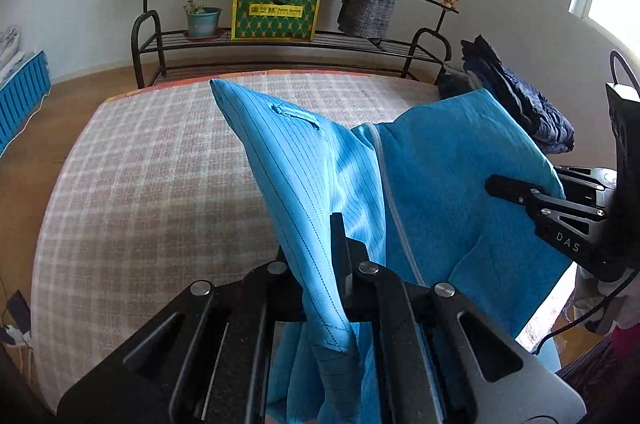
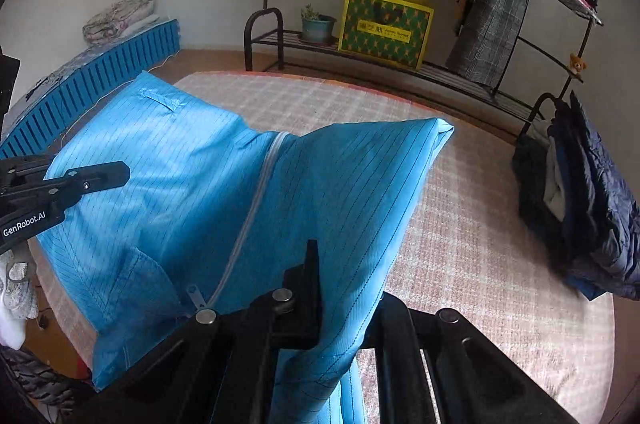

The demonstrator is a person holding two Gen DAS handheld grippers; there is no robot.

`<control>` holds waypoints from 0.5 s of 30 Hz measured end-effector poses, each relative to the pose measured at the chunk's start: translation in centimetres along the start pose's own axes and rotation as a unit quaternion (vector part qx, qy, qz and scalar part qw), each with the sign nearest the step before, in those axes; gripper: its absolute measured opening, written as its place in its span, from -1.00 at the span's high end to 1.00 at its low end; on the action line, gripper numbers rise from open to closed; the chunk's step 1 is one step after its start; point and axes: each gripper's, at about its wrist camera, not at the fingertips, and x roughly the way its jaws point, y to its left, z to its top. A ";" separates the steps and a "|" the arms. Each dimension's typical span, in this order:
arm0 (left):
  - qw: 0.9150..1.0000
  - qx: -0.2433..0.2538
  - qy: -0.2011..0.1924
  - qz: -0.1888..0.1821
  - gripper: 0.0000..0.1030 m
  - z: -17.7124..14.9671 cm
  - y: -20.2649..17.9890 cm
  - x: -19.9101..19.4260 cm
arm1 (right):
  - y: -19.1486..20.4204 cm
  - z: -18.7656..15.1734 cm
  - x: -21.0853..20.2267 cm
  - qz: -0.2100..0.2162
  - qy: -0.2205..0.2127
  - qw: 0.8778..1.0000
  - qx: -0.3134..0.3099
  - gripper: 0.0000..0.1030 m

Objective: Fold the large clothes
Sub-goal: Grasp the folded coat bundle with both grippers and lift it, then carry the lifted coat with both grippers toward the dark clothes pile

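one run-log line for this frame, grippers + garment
left gripper: shut on blue garment | right gripper: shut on blue garment | garment: lifted over bed

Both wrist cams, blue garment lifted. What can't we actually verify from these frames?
- Lower part of the blue garment: left wrist view, cut off behind the left gripper and the bottom edge.
- Table beneath the garment: right wrist view, covered by the cloth.
- Right gripper pad contact: hidden by fabric draped over it.
- Dark clothes pile: individual items can't be told apart.
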 end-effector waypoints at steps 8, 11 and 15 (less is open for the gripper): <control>0.999 0.031 -0.022 -0.031 0.94 0.9 -4.0 -1.4 | -1.3 -0.4 -4.3 -0.031 -0.034 0.999 0.003 0.93; 0.998 0.039 -0.027 -0.044 0.94 1.3 -5.7 -1.6 | -1.8 -1.1 -5.5 -0.051 -0.039 0.998 -0.005 0.93; 0.996 0.049 -0.036 -0.060 0.94 2.1 -8.4 -1.9 | -2.9 -1.4 -7.0 -0.065 -0.044 0.997 -0.010 0.93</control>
